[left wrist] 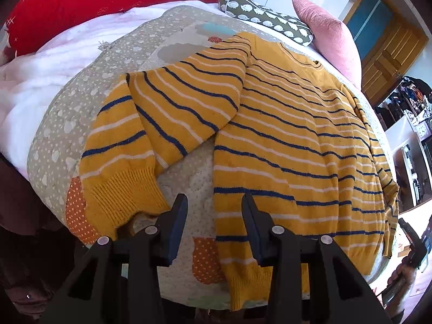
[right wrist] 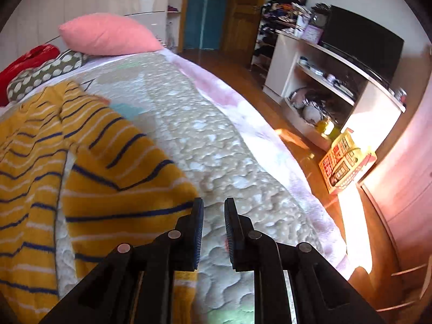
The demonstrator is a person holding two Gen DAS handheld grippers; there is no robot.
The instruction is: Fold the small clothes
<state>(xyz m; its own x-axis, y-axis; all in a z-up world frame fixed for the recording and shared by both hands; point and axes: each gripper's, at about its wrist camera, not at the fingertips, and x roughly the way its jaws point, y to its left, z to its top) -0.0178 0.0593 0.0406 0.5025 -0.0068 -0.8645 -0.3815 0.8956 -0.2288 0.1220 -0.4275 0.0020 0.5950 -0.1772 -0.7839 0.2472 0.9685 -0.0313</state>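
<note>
On the bed (left wrist: 113,62), over a quilted cover with dotted patches, a yellow striped sweater (left wrist: 297,135) lies flat and face up, hem toward the cameras and neck toward the pink pillow (left wrist: 326,35). Its spread suits a fold: body smoothed, both sleeves out to the sides.

One sleeve (left wrist: 151,124) is bent at the elbow, cuff near the left claw (left wrist: 214,210). That claw is partly spread and empty, hovering over bare quilt between the cuff and the body's side edge, touching neither. Judged: it is lining up on one of those edges to carry it inward.

The right claw (right wrist: 213,216) shows only a narrow gap, nothing pinched; its left finger (right wrist: 193,232) sits at the edge of the other sleeve (right wrist: 118,178). Contact cannot be confirmed. Folding appears at an early stage.
</note>
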